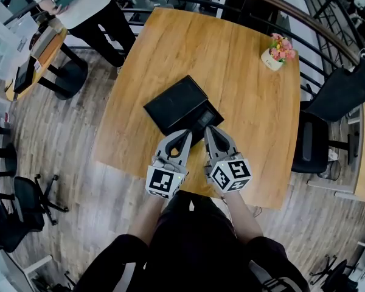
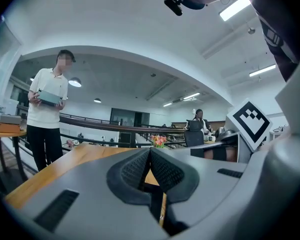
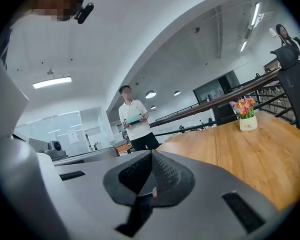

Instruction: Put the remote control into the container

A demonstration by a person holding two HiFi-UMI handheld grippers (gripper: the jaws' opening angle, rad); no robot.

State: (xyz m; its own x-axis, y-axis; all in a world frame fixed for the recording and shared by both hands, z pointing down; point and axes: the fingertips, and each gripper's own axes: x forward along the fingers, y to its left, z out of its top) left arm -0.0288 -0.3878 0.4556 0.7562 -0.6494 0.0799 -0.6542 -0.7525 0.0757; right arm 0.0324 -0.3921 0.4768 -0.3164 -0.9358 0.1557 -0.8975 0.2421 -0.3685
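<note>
A black rectangular container (image 1: 173, 104) sits in the middle of the wooden table (image 1: 249, 102) in the head view. A dark glossy oblong (image 1: 202, 121), which looks like the remote control, lies at its near right corner. Whether it rests in or on the container I cannot tell. My left gripper (image 1: 185, 133) is at the container's near edge, with its ribbed pads (image 2: 162, 170) pressed together and nothing between them. My right gripper (image 1: 208, 128) is just beside it, tips next to the oblong. Its pads (image 3: 165, 172) also meet, with nothing gripped. Neither gripper view shows the container or the remote.
A small white pot of flowers (image 1: 274, 53) stands at the table's far right corner. A black office chair (image 1: 325, 120) is at the table's right side. A person (image 1: 79, 5) in a white shirt stands beyond the far left, by a railing (image 1: 304, 35).
</note>
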